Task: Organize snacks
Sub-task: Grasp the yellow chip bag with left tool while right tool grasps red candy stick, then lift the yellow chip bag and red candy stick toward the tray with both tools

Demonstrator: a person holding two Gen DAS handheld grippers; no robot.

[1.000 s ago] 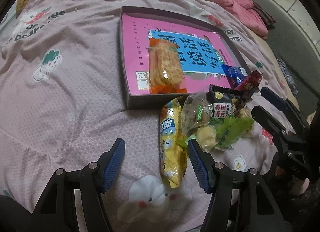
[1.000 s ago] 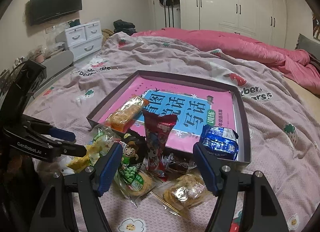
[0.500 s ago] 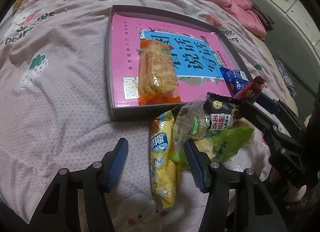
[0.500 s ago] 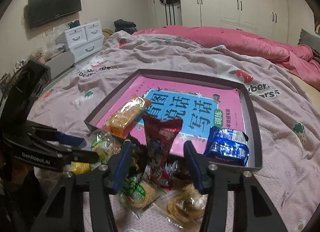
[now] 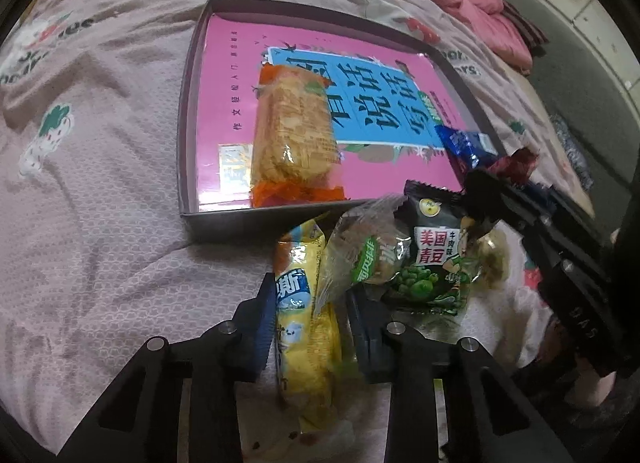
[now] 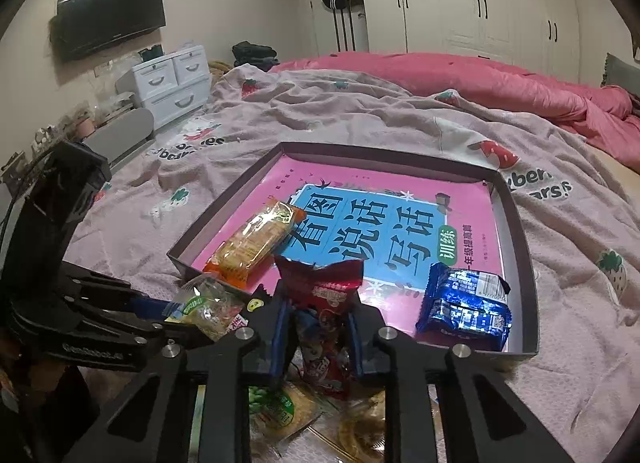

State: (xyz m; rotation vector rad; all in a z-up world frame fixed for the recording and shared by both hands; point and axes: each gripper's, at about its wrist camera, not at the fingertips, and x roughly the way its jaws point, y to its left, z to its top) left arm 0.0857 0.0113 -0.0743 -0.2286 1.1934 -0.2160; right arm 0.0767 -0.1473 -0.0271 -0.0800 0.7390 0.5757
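Two packets are already in the shallow box (image 6: 516,223) on the bed (image 5: 100,223): an orange biscuit pack (image 6: 252,243) at its near left and a blue wafer pack (image 6: 464,307) at its near right. Both tools are closed on snacks from the heap just outside the box's near wall. The left tool (image 5: 308,315) pinches the yellow packet (image 5: 308,327); the right tool (image 6: 318,333) pinches the red packet (image 6: 328,327) low on its body. Risks, as I judge them: crinkly film may slip free, the clear packet (image 5: 360,247) leaning on the yellow one may be dragged along, and the two tools, near each other, may collide over the wall.
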